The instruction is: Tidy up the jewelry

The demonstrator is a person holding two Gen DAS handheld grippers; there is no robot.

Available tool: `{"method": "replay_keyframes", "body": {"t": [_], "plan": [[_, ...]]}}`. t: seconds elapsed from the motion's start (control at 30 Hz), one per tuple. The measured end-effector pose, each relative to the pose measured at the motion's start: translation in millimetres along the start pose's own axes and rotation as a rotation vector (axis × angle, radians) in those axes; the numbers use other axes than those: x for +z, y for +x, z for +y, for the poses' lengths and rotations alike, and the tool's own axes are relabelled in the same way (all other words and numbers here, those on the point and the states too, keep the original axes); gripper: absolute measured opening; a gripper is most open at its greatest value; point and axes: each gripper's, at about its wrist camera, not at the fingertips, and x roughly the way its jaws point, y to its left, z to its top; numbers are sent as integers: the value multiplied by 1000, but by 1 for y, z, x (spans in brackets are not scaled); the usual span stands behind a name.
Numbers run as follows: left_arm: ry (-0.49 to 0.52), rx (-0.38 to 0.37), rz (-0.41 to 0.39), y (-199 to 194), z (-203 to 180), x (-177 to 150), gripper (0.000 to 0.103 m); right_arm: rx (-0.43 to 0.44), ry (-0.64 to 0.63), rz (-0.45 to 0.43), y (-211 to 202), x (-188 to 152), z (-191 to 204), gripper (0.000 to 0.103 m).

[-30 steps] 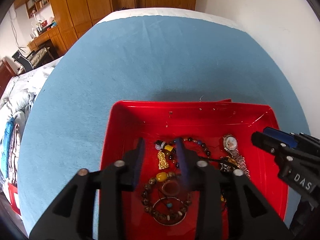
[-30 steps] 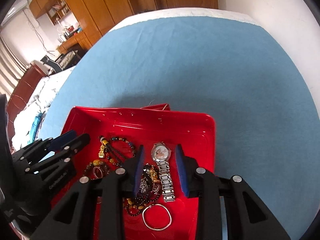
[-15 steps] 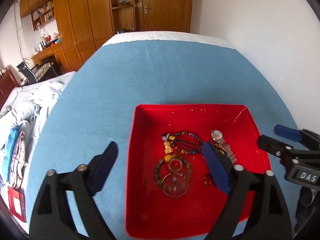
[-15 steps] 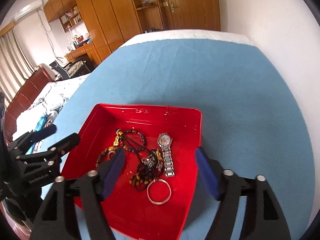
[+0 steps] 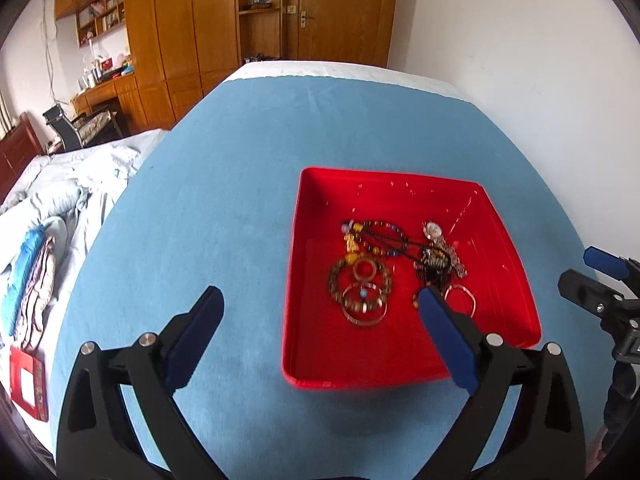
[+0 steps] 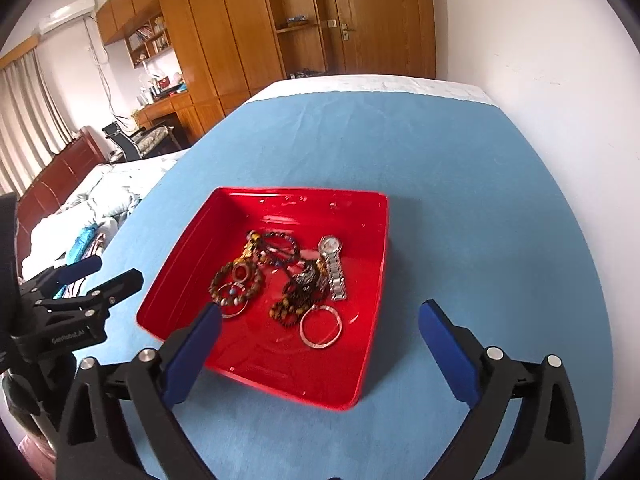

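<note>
blue cloth-covered table (image 6: 460, 200) — red tray (image 6: 372, 344) sits directly on it

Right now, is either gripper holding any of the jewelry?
No, the left gripper and right gripper are both open and empty, with the jewelry lying in the red tray.

My tray (image 6: 372, 240) was bright red on a plain blue cloth (image 6: 460, 184). In it lay a silver watch (image 6: 334, 266), a silver ring (image 6: 320, 328), and brown and amber beads (image 6: 234, 286). My grippers' fingers (image 6: 446, 350) were black with blue pads. The far cupboards (image 6: 224, 40) were orange-brown wood.
</note>
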Motion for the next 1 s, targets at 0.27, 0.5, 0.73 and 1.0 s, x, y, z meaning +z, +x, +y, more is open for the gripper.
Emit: {"method": "replay_keyframes", "body": {"t": [0.27, 0.5, 0.73, 1.0], "plan": [[-3, -16, 29, -7, 7, -27, 97, 29, 2, 46, 0, -26, 8, 99], [-19, -32, 54, -5, 9, -44, 97, 34, 11, 54, 0, -41, 13, 99], [-36, -42, 79, 3, 10, -55, 97, 46, 22, 78, 8, -54, 15, 99], [-14, -18, 81, 7, 7, -58, 97, 32, 27, 115, 20, -60, 13, 99]]}}
